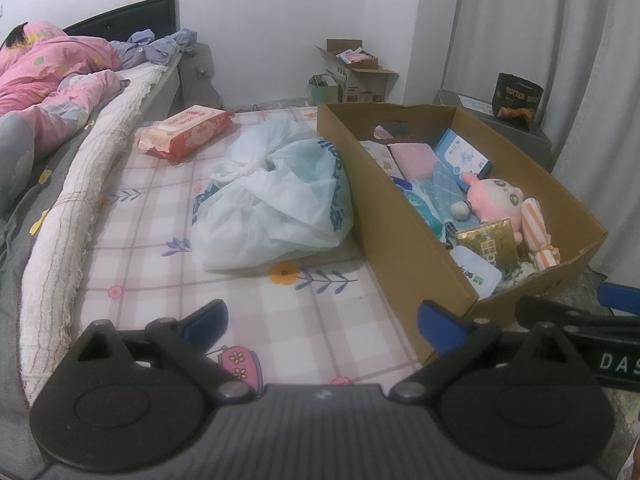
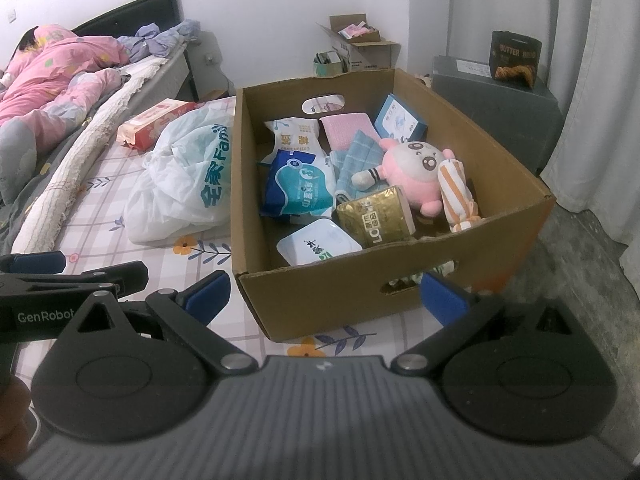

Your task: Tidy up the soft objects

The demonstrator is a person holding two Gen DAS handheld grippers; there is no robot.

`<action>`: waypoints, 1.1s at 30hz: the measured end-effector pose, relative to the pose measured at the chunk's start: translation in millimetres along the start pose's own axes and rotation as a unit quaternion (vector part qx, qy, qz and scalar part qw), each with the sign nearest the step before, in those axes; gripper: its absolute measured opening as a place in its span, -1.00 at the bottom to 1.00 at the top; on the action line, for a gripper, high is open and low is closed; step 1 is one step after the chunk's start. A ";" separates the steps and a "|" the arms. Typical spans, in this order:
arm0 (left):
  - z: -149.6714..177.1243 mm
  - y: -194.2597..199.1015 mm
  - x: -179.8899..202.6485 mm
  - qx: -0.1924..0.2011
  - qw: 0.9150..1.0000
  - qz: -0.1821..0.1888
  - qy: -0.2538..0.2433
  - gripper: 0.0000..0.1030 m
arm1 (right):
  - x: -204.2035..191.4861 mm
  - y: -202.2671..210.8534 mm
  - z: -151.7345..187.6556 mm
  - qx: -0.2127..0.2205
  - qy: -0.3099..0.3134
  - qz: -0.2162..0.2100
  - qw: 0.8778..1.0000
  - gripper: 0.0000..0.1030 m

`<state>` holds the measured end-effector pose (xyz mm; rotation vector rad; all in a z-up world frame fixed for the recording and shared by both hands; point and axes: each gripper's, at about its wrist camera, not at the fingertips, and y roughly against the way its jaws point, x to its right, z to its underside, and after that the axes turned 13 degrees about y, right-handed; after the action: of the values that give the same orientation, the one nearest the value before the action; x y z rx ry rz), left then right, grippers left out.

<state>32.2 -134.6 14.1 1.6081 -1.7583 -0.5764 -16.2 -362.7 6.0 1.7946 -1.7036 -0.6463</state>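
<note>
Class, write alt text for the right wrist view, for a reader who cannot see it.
An open cardboard box on a patterned mattress holds a pink plush toy, tissue packs and folded cloths. The open right gripper hovers empty before its near wall. A white plastic bag lies left of the box.

**A lived-in bedroom at home**

We're in a bedroom, folks. There's the bed [image 2: 132,80] with its dark headboard [image 2: 128,16], a person in pink pyjamas [image 2: 60,76] lying on it, crumpled lilac bedding [image 2: 164,40] at the head. Alongside it a floral checked sheet [image 1: 160,216] lies spread out, pale curtains [image 2: 592,60] hang on the right, plain white walls behind, and open cardboard boxes [image 2: 360,50] crowd the far corner.
</note>
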 end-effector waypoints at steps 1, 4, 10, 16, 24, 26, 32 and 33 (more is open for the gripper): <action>0.0 0.0 0.0 0.000 1.000 0.000 0.000 0.97 | 0.0 0.1 0.3 0.000 0.001 0.000 1.000 0.98; 0.2 0.1 -0.3 0.001 1.000 0.000 0.000 0.96 | -0.1 0.3 0.4 0.001 0.001 0.001 1.000 0.98; -2.0 0.4 0.7 0.001 1.000 -0.001 0.002 0.96 | -0.4 -0.4 -1.3 0.001 0.002 0.000 1.000 0.98; -2.7 0.6 1.1 0.000 1.000 -0.001 0.003 0.96 | -0.8 -0.5 -1.2 0.000 0.002 0.000 1.000 0.98; -2.9 0.6 2.0 -0.001 1.000 -0.001 0.004 0.96 | -2.3 -0.7 -3.7 -0.001 0.004 0.000 1.000 0.98; -2.3 0.6 2.2 -0.002 1.000 -0.001 0.004 0.96 | -2.4 -0.9 -4.2 -0.001 0.004 0.000 1.000 0.98; -1.7 -0.2 1.6 -0.002 1.000 -0.002 0.005 0.96 | -3.0 -1.0 -3.7 -0.001 0.004 0.000 1.000 0.98; -1.3 0.1 1.8 -0.003 1.000 -0.002 0.005 0.96 | -3.0 -1.0 -3.7 -0.001 0.004 0.000 1.000 0.98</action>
<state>33.1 -136.2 15.4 1.6081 -1.7462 -0.5740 -13.2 -359.4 7.8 1.7925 -1.6972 -0.6398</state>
